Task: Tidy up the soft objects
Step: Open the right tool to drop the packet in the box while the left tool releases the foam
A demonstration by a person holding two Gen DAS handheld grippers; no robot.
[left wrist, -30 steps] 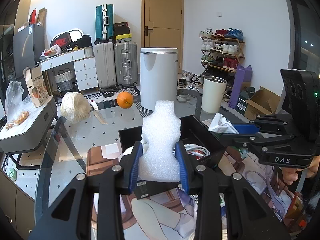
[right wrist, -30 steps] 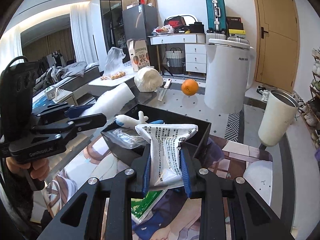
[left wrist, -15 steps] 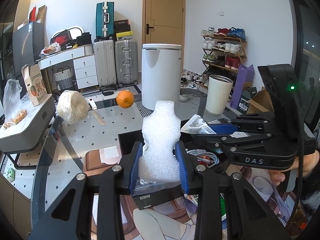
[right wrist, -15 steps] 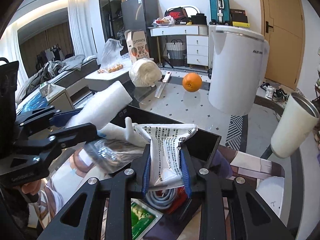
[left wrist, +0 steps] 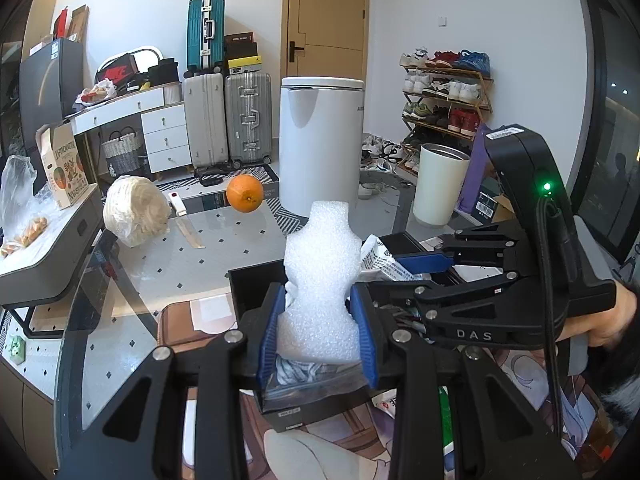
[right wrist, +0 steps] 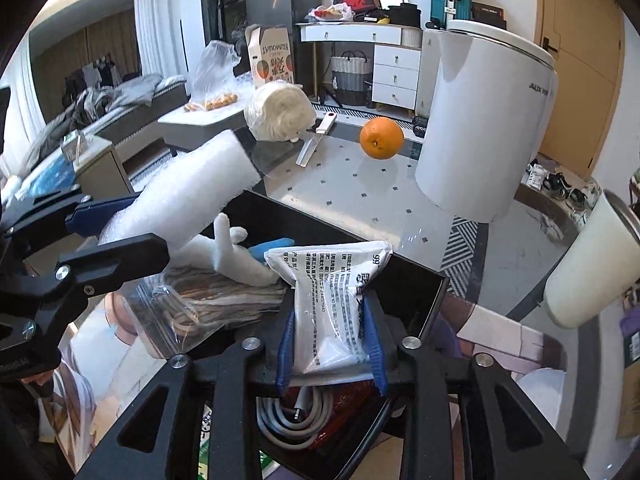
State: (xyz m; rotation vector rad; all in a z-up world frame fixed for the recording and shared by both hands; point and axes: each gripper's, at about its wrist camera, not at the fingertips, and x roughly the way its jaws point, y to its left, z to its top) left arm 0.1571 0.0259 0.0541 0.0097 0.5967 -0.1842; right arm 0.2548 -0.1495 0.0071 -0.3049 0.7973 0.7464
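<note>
- Right wrist view: the printed sachet (right wrist: 330,312) is seen upright between the blue pads of the right tool (right wrist: 331,350), directly above the open black box (right wrist: 416,300); the jaws have just been widening, and whether the pads still press cannot be told for certain.
- The sachet's long axis runs along the fingers, its free end toward the box's far wall.
- The white foam block (left wrist: 320,292) is kept clamped by the left tool (left wrist: 318,340) over the box's left end, so the right tool is judged nearer the drop.
</note>
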